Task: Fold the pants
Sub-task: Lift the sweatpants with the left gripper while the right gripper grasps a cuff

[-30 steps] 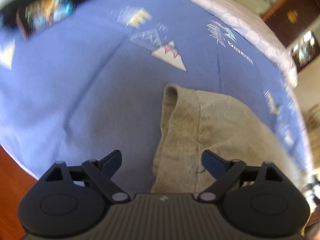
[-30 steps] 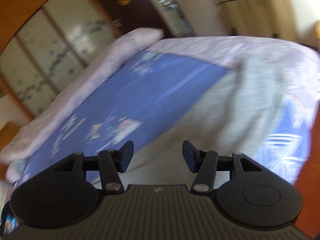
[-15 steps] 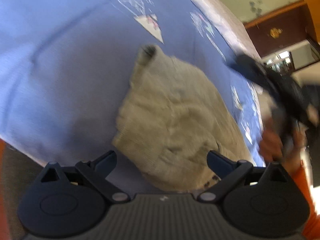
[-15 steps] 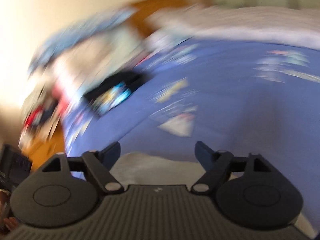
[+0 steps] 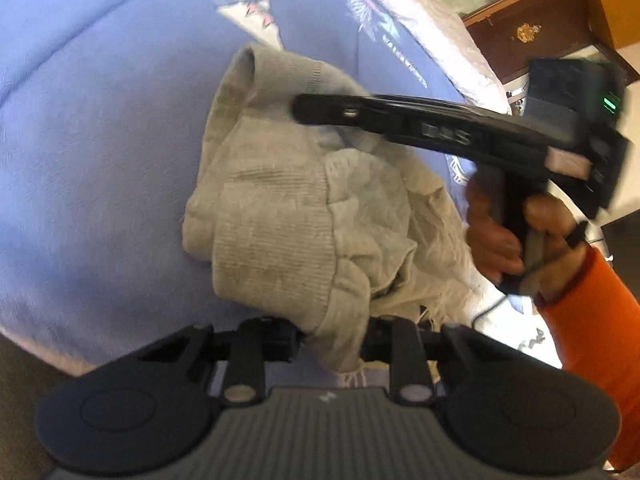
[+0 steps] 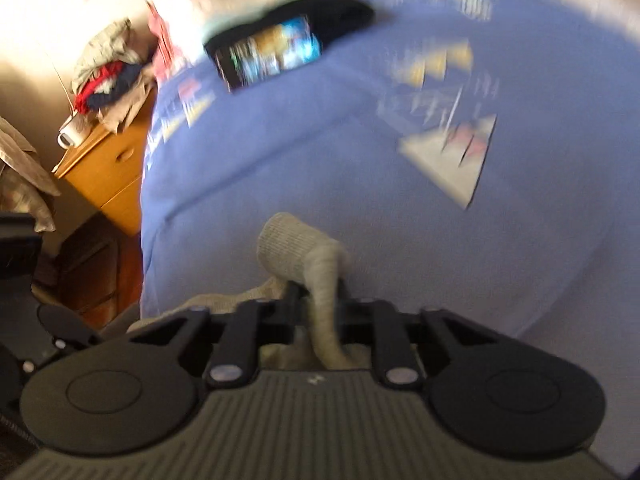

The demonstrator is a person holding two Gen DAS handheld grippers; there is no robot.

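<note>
Grey knit pants (image 5: 288, 208) lie bunched on the blue bedspread (image 5: 100, 140). My left gripper (image 5: 332, 332) is shut on the near ribbed edge of the pants. My right gripper (image 6: 318, 300) is shut on another part of the pants (image 6: 296, 252), with a ribbed cuff standing up past its fingers. In the left wrist view the right gripper (image 5: 316, 110) reaches in from the right over the far end of the pants, held by a hand (image 5: 516, 236) in an orange sleeve.
A black garment with a colourful print (image 6: 280, 48) lies far off on the bedspread. A wooden nightstand (image 6: 108, 160) with piled clothes (image 6: 108, 84) stands left of the bed. A dark wooden cabinet (image 5: 532, 32) stands beyond the bed's white edge (image 5: 432, 28).
Both grippers were open and apart from the pants; now both have closed on the fabric. The right gripper swung across to the far end of the pants.
</note>
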